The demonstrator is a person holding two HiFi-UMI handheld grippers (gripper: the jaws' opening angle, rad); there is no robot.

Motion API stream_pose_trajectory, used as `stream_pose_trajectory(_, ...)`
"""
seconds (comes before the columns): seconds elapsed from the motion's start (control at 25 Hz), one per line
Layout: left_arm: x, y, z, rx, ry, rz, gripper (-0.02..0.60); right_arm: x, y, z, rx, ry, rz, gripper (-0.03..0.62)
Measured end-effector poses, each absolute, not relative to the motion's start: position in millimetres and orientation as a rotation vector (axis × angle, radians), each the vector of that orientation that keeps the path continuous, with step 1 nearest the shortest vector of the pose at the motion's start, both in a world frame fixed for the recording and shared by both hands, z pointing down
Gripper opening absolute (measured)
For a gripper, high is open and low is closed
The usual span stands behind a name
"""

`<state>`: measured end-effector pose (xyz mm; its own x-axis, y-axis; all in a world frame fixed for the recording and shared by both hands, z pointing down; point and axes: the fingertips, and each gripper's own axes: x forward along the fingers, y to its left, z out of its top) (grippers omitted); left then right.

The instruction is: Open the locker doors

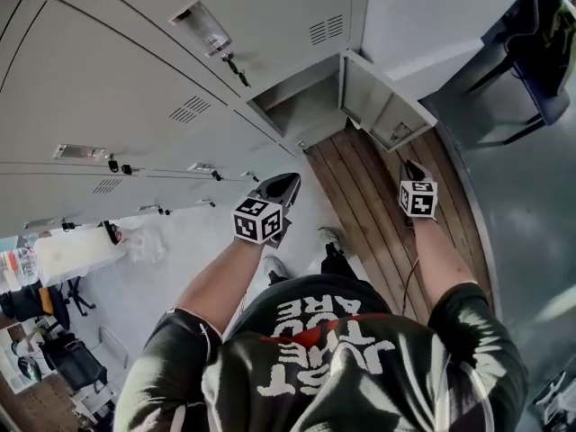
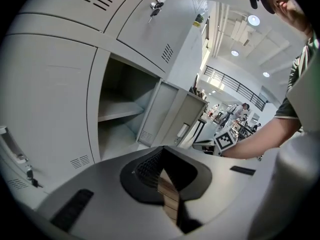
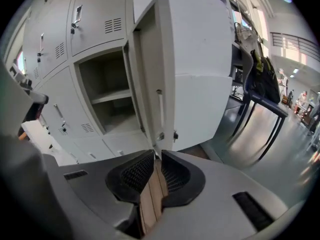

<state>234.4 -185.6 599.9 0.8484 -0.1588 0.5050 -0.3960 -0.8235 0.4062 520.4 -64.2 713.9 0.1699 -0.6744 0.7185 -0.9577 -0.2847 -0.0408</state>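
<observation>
1. One locker door (image 1: 387, 106) already stands swung out, with its bare compartment (image 1: 301, 106) just beside it. The doors beyond that compartment, away from the open door, are shut, and a key (image 1: 236, 68) hangs in the nearest lock. I'd say most of the job is left.
2. The left gripper (image 1: 286, 187) hangs well short of the open door, on its compartment side. Its jaws are pinched together on nothing. If it goes at a key like that, it will knock the key instead of catching it.
3. The right gripper (image 1: 412, 171) points up at the open door's free edge. Its jaws are parted by a thin slit and nothing is in it. A careless lift could clip that edge and swing the door back over its compartment.
4. The keys look small and slick, so a twist with a shallow bite may slip off.
5. A chair (image 1: 540, 43) stands past the open door, and a wide step that way could catch it.
</observation>
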Motion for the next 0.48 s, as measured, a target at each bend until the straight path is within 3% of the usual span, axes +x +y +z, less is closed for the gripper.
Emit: stream_pose_trajectory(0.48,215,-190,553,2.532,-0.484,0.540,0.008,373,-120,618,1.761,-2.051,0.813,0.051)
